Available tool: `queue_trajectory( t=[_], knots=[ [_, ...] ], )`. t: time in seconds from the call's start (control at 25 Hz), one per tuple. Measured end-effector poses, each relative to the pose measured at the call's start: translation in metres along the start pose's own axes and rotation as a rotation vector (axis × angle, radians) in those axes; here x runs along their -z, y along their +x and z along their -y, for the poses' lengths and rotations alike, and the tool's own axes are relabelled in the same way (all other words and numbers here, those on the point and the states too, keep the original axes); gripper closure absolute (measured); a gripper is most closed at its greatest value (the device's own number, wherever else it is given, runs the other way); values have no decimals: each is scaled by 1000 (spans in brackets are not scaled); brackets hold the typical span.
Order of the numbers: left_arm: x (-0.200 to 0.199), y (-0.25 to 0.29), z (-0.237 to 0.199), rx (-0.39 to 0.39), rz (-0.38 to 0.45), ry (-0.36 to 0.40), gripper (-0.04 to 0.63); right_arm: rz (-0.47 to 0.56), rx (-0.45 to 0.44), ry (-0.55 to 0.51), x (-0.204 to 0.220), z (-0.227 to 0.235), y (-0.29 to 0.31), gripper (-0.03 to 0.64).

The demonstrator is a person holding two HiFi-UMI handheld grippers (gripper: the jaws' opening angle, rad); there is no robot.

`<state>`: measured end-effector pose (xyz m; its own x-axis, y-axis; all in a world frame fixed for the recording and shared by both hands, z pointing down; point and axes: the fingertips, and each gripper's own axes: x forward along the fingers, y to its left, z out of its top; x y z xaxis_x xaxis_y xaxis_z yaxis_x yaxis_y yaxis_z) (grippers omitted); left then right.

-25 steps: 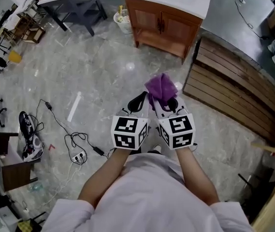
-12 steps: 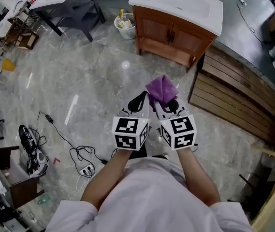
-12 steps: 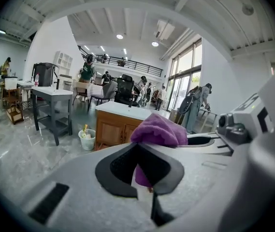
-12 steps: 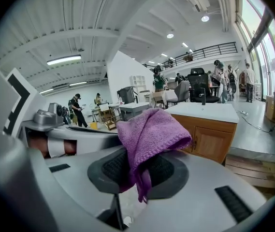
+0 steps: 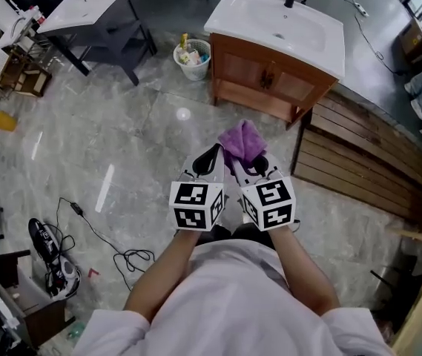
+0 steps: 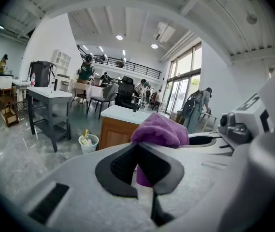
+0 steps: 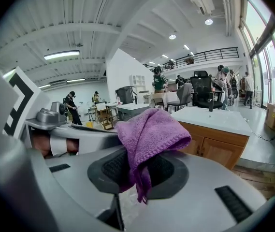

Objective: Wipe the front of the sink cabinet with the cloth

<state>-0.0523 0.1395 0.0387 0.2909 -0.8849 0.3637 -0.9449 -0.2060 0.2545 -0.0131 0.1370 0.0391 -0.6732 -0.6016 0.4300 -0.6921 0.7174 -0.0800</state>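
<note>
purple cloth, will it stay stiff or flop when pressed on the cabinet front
Likely floppy: the purple cloth droops over the right gripper, a tail hanging between its jaws. Its fuzzy knit probably drags rather than slides.

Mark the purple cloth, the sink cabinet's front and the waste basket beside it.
purple cloth (image 5: 242, 139), head view, top of its bunched fold
sink cabinet (image 5: 270, 78), head view, its wooden door front
waste basket (image 5: 193, 71), head view, its white side wall
</note>
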Motion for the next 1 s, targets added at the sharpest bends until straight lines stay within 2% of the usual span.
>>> queue_trajectory(
  t=[0.2, 0.48, 0.6, 0.8, 1.0],
  knots=[
    [-13, 28, -18, 19, -4, 19, 589, 17, 20, -31, -21, 18, 33, 541],
    [-34, 85, -51, -13, -16, 42, 589, 26, -14, -41, -37, 53, 95, 541],
    [-47, 123, -70, -48, -13, 44, 589, 29, -39, -41, -51, 77, 136, 541],
    [-68, 188, -107, -116, -18, -3, 589, 22, -89, -76, -80, 120, 202, 541],
    [-84, 234, -142, -182, 11, -44, 589, -2, -152, -75, -86, 144, 256, 541]
  ],
)
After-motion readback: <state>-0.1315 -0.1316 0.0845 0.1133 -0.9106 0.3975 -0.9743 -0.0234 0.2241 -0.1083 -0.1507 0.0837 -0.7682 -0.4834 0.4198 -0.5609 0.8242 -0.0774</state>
